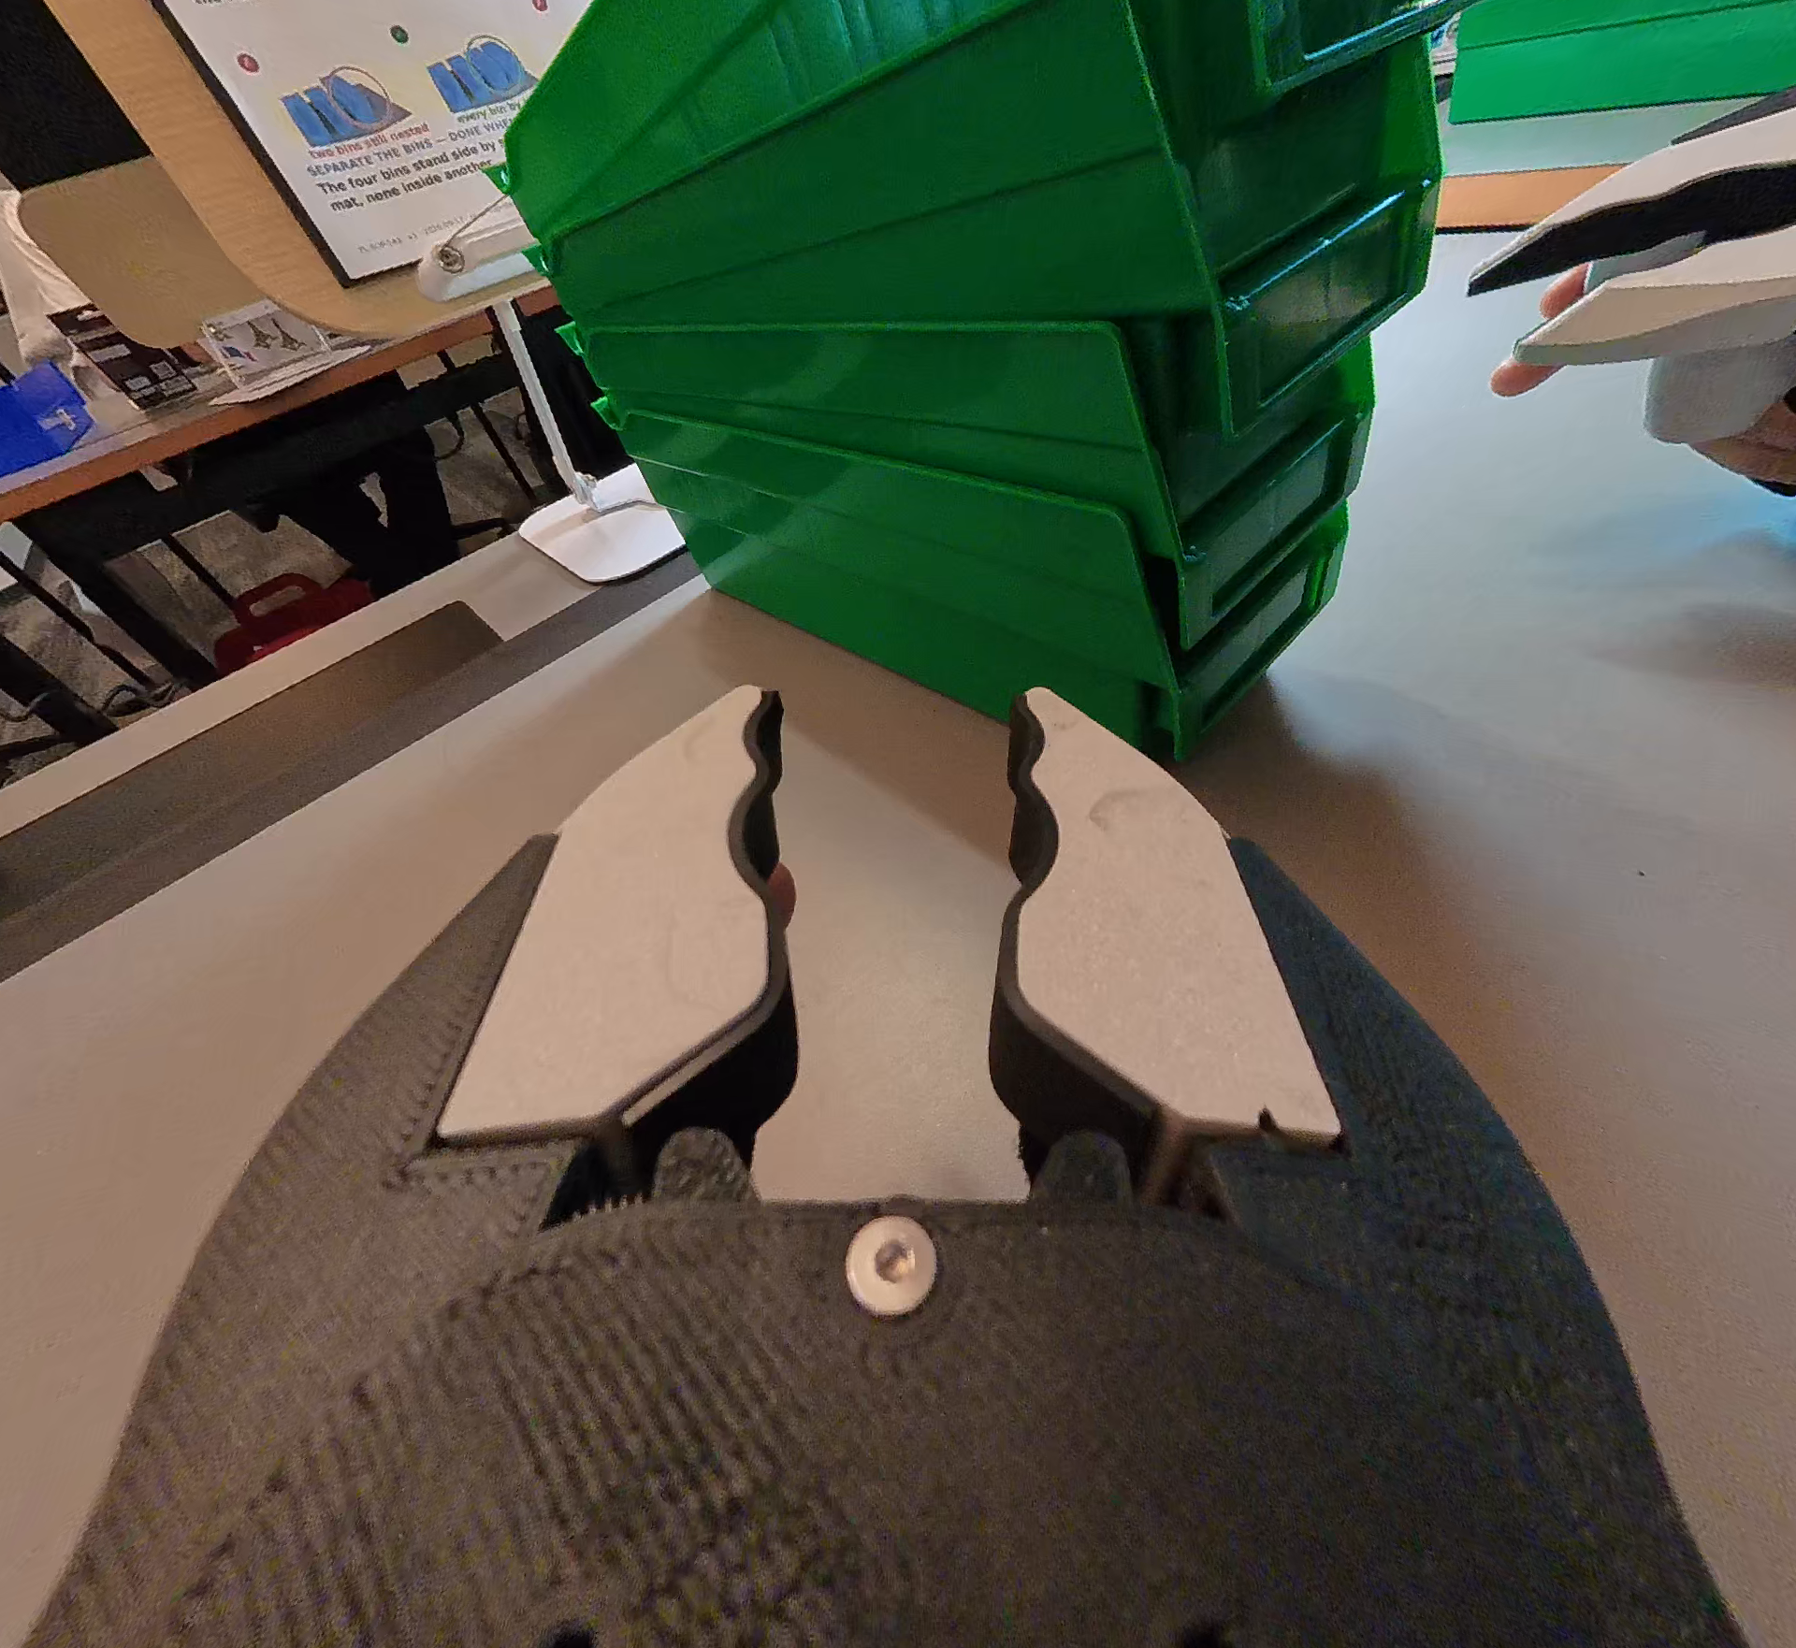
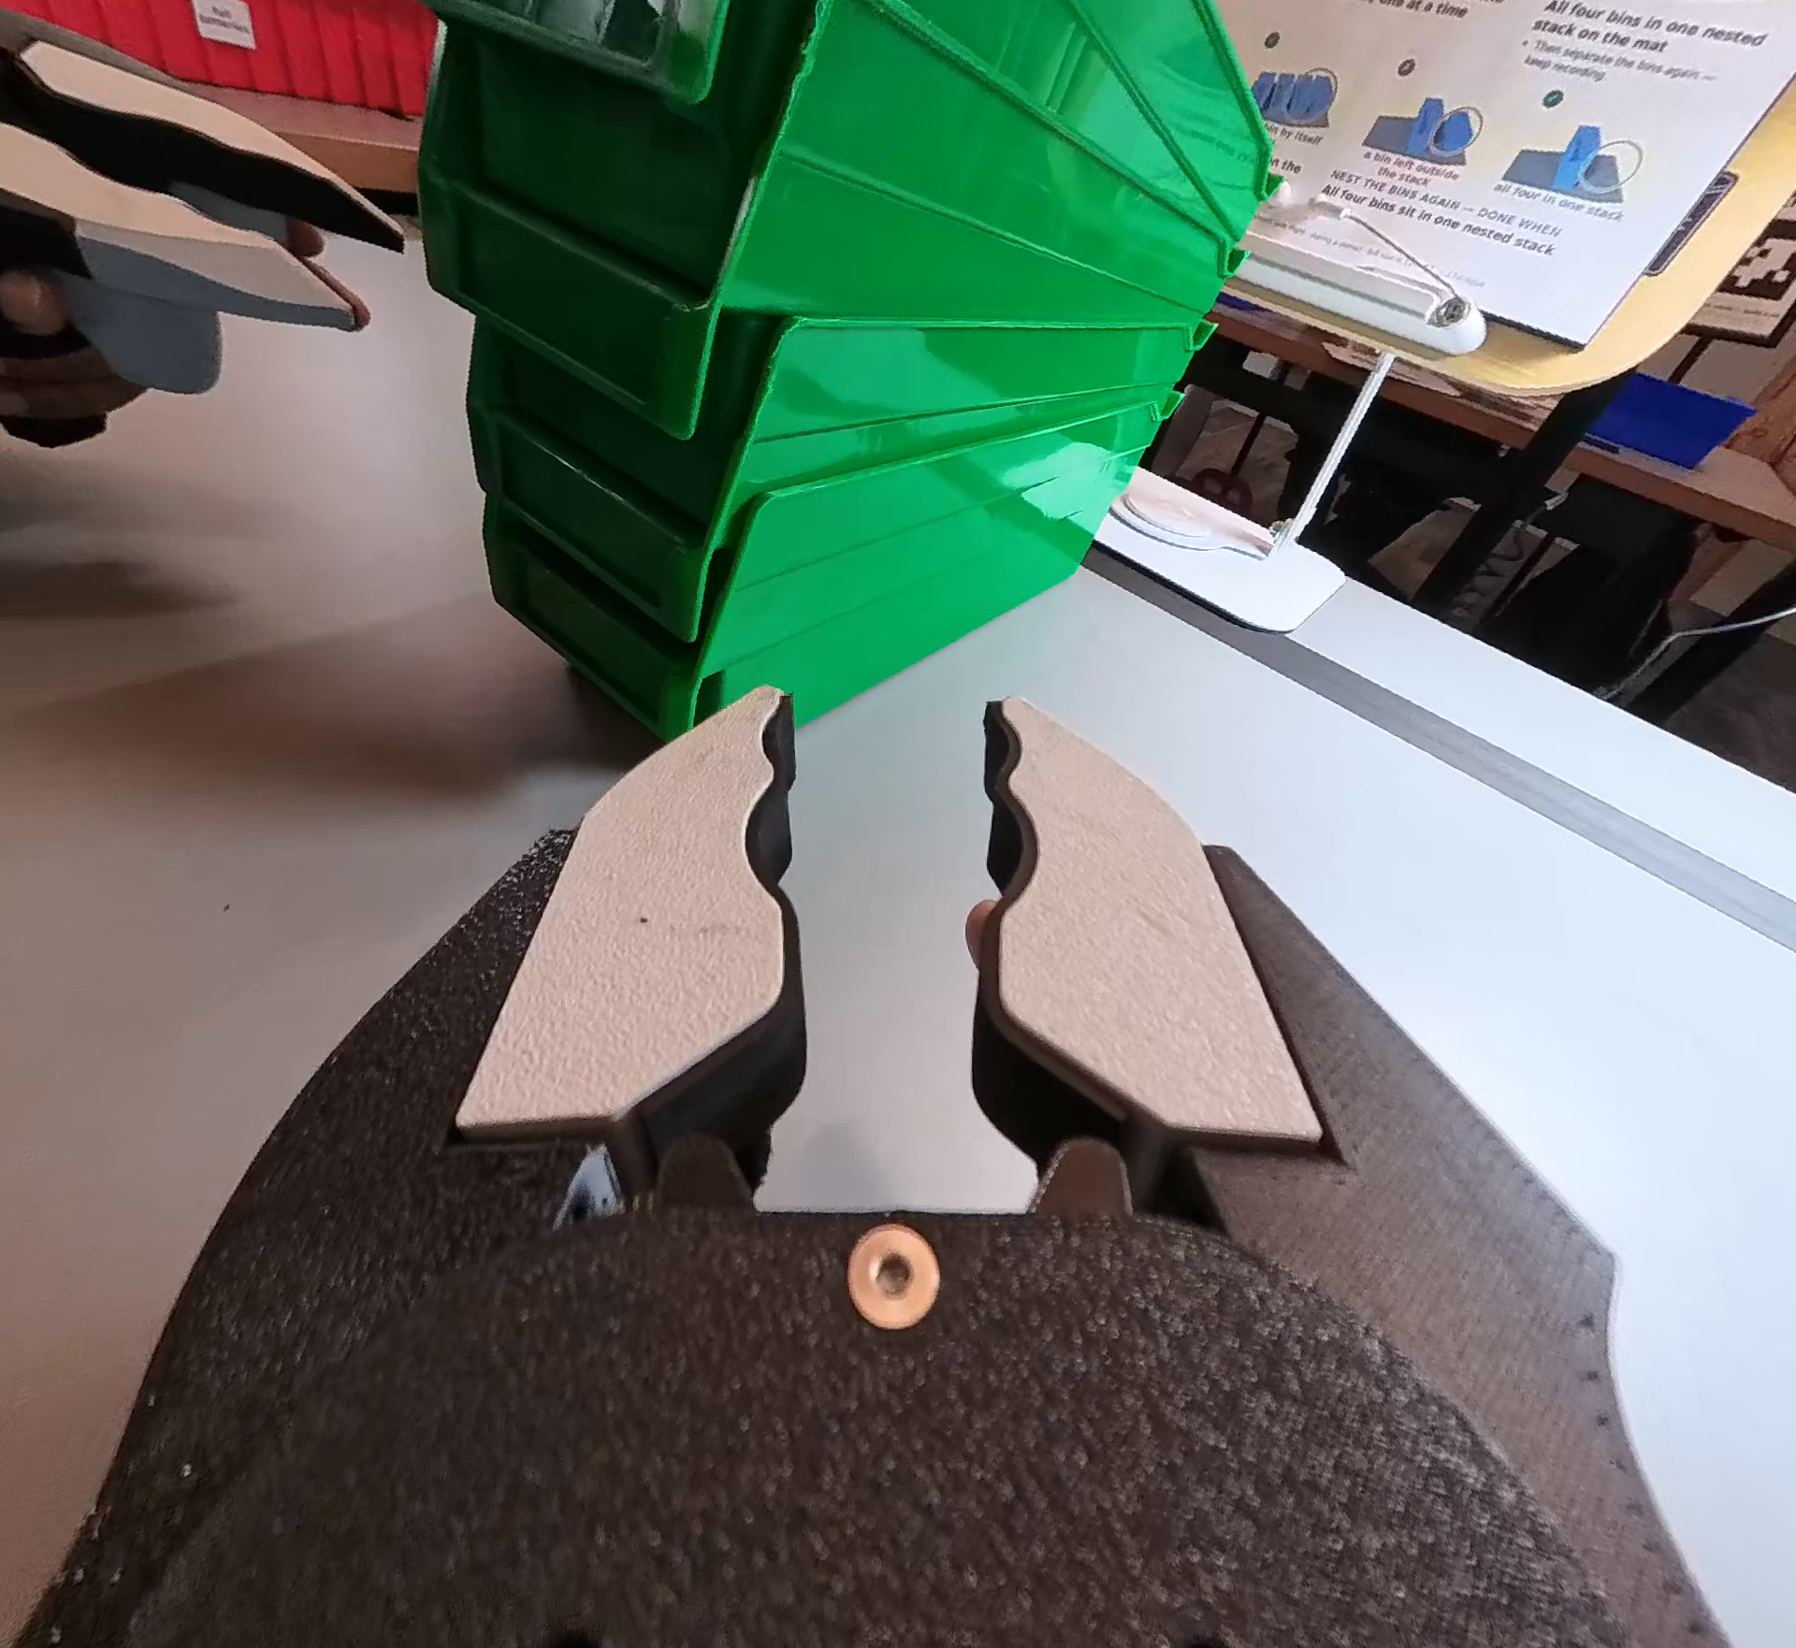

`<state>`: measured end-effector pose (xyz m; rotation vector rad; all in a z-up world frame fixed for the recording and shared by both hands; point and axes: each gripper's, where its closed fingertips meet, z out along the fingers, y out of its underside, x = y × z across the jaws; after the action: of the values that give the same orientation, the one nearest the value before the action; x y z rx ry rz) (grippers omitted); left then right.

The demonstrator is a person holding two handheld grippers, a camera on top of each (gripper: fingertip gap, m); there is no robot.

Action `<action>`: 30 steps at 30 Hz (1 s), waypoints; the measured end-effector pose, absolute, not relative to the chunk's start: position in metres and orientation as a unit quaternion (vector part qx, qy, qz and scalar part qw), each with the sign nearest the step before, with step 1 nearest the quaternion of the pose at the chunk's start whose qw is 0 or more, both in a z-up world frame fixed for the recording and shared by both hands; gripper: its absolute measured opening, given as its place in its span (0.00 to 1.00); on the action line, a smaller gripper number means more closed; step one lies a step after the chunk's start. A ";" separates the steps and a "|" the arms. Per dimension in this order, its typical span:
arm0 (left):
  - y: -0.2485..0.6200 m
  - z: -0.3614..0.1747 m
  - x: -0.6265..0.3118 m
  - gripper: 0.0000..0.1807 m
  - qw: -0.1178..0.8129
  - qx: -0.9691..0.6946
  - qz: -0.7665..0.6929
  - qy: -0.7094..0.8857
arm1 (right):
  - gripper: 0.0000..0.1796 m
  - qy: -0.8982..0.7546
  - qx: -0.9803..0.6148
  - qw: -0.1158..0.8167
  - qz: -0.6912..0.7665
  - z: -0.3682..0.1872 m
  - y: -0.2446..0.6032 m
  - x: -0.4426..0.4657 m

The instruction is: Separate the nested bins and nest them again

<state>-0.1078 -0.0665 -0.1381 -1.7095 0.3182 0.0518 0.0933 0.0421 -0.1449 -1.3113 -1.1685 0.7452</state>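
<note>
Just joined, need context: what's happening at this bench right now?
A person holds a hand-held gripper in each hand, one on either side of a stack of green bins standing nested on the grey table. The left hand-held gripper and the right hand-held gripper are both open, low over the table and holding nothing. No bin has been separated yet. An instruction poster stands behind.

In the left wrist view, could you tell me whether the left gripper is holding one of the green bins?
No, the left gripper is open with nothing between its fingers, short of the green bins.
</note>
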 end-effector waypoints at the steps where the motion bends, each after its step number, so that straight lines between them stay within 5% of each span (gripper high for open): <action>1: -0.067 -0.138 -0.108 0.25 0.645 -0.751 0.023 0.140 | 0.20 -0.500 -0.561 0.579 0.317 -0.145 0.042 0.093; 30: -0.073 -0.096 -0.086 0.25 0.666 -0.727 0.026 0.167 | 0.24 -0.488 -0.568 0.577 0.325 -0.145 0.042 0.094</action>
<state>-0.0857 -0.0729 -0.0957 -1.6413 0.3761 0.0579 0.0941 0.0424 -0.1448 -1.3293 -1.1429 0.7605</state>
